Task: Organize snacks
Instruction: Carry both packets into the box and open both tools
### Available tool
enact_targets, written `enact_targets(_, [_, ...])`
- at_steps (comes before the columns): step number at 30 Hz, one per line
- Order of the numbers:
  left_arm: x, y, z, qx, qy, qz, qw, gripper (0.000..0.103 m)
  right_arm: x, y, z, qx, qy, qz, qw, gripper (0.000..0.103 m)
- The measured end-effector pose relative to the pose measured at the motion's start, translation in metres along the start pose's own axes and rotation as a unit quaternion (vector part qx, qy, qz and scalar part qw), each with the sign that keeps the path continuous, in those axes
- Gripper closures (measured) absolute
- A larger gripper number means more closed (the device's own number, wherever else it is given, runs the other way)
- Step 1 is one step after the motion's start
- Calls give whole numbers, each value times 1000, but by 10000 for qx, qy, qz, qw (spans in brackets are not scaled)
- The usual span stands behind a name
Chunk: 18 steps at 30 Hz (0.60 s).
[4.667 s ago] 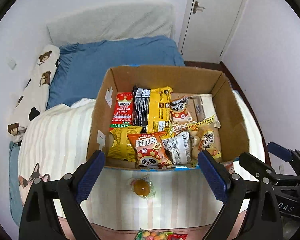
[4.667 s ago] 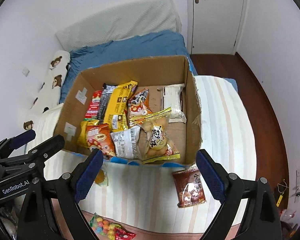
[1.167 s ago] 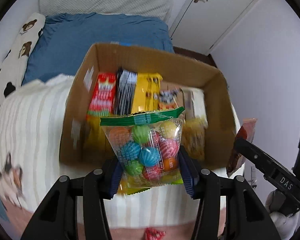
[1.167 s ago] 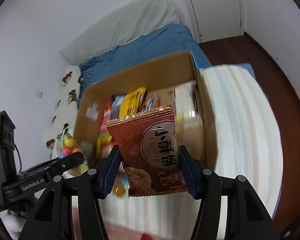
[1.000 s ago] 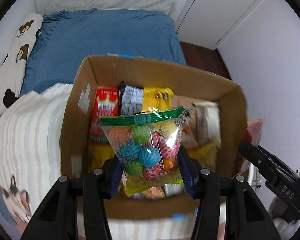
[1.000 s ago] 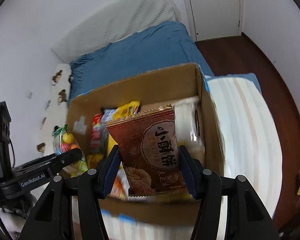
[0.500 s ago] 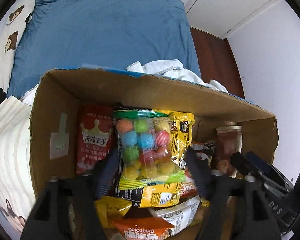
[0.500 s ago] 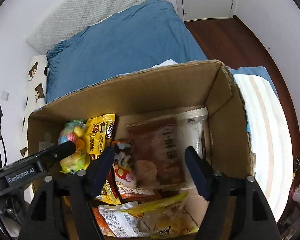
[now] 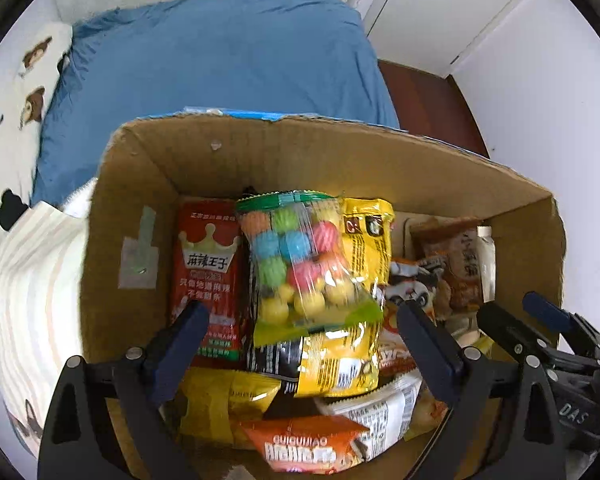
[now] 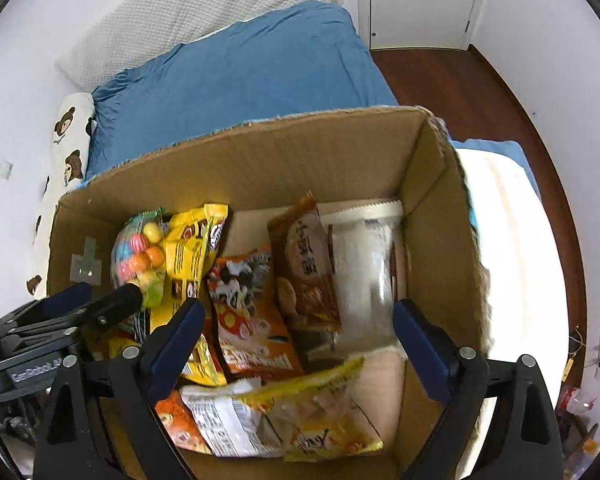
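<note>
Both my grippers are opening, nothing pinched. The left gripper [image 9: 302,332] frames the candy bag [image 9: 304,260] lying inside the cardboard box [image 9: 340,152]; the right gripper [image 10: 296,332] frames the blurred brown packet [image 10: 306,264] there. Lower packets are half buried.

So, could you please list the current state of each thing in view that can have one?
Left hand-held gripper: jaws opening, holding nothing.
Right hand-held gripper: jaws opening, holding nothing.
Cardboard box: open-topped, well filled with snacks.
Bag of coloured balls: released, lying on the yellow packet.
Brown biscuit packet: released, lying in the box beside the white packet.
Door: closed.
</note>
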<state>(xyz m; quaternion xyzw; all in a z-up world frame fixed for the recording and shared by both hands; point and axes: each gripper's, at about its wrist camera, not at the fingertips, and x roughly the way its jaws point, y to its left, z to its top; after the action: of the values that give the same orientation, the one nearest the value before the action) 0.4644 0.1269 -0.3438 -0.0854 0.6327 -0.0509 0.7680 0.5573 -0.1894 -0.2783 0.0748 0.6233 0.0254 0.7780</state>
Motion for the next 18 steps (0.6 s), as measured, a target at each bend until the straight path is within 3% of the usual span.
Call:
enact_targets(7, [-46, -8, -37, 123, -587, 228, 9979, 7, -32, -2, -29, -153, -305, -227, 9992, 4])
enact_targets(18, [-110, -18, -101, 311, -1479, 489, 9873, 7, -94, -4, -94, -282, -994, -194, 9945, 4])
